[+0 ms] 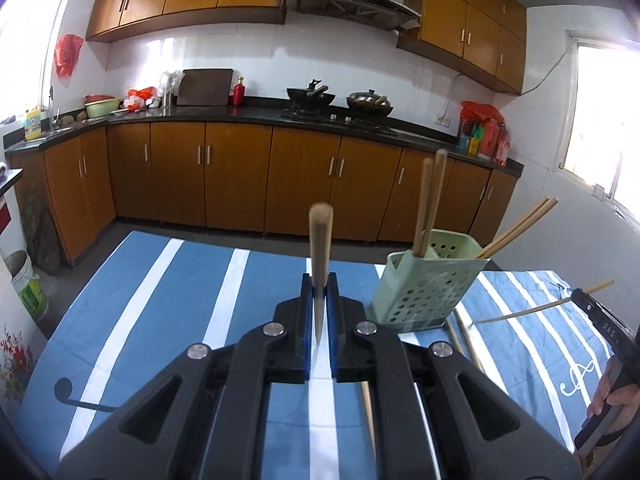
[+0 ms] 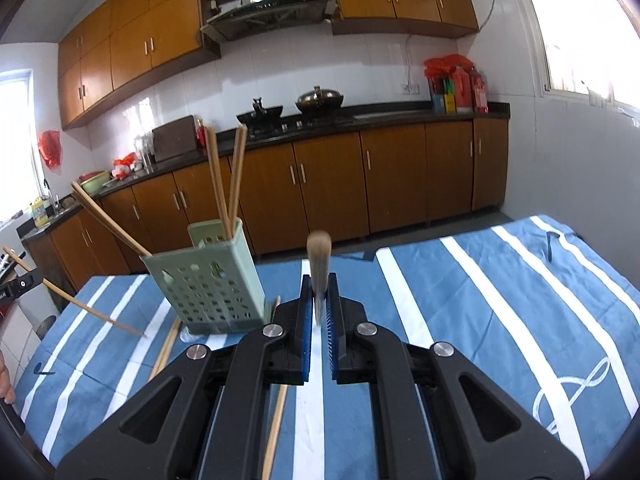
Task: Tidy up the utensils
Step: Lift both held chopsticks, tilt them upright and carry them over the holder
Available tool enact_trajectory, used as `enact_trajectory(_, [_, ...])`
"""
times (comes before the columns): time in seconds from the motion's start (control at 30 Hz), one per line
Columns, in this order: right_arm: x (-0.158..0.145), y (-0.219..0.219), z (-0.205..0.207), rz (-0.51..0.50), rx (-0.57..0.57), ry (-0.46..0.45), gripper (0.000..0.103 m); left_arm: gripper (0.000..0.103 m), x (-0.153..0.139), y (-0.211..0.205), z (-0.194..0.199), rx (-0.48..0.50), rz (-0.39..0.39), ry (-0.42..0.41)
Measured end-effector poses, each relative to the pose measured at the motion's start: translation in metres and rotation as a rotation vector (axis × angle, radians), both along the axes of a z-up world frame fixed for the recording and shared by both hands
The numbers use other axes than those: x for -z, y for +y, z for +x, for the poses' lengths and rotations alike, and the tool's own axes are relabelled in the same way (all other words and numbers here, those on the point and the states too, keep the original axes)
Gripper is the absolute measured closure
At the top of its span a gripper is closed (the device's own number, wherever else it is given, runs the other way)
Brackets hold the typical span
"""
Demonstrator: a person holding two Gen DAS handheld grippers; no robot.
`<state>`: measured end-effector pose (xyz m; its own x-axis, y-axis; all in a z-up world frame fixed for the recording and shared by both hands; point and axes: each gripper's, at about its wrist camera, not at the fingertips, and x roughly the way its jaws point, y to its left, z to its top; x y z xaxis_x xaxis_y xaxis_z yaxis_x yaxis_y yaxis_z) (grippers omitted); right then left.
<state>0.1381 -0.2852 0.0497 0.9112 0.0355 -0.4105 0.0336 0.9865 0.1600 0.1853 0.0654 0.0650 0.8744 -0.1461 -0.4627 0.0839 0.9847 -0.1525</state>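
— Wooden chopstick [image 1: 320,236] in the left gripper [image 1: 320,300]: the blue pads are clamped on it, thick end up, and the thin lower end blurs out between the pads.

— Same on the right?

— Yes, the right gripper [image 2: 320,300] is closed on another chopstick [image 2: 319,258], also near upright; its top is smeared and its tip is hard to make out.

— Where is the holder?

— Pale green perforated utensil holder [image 1: 420,280] stands on the blue-and-white striped cloth [image 1: 160,300] over the counter, just right of the left gripper. Two chopsticks stand in one compartment [image 1: 430,200], two lean out of another [image 1: 520,224].

— Anything loose?

— A few chopsticks [image 2: 164,348] lie on the cloth beside the holder, partly hidden under the grippers. Both grippers point slightly down over the cloth; a hand [image 1: 612,396] shows cut off at the edge.
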Motion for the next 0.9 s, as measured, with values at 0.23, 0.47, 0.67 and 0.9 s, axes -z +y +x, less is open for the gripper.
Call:
enact_trajectory(0.23, [-0.037,0.009,-0.011,0.01,-0.058,-0.105,0.096,0.096,-0.027,-0.01,-0.01,0.054,-0.025,-0.06])
enact_trajectory(0.47, [-0.079,0.022,-0.016,0.069,-0.133,-0.239,0.096,0.096,-0.065,-0.035,-0.021,0.133,-0.061,-0.155])
enact_trajectory(0.67, [-0.107,0.041,-0.007,0.071,-0.149,-0.39,0.096,0.096,-0.1,-0.063,-0.017,0.151,-0.098,-0.274])
enact_trajectory(0.9, [-0.103,0.059,0.026,0.024,-0.128,-0.435,0.096,0.096,-0.123,-0.082,0.01,0.078,-0.12,-0.394])
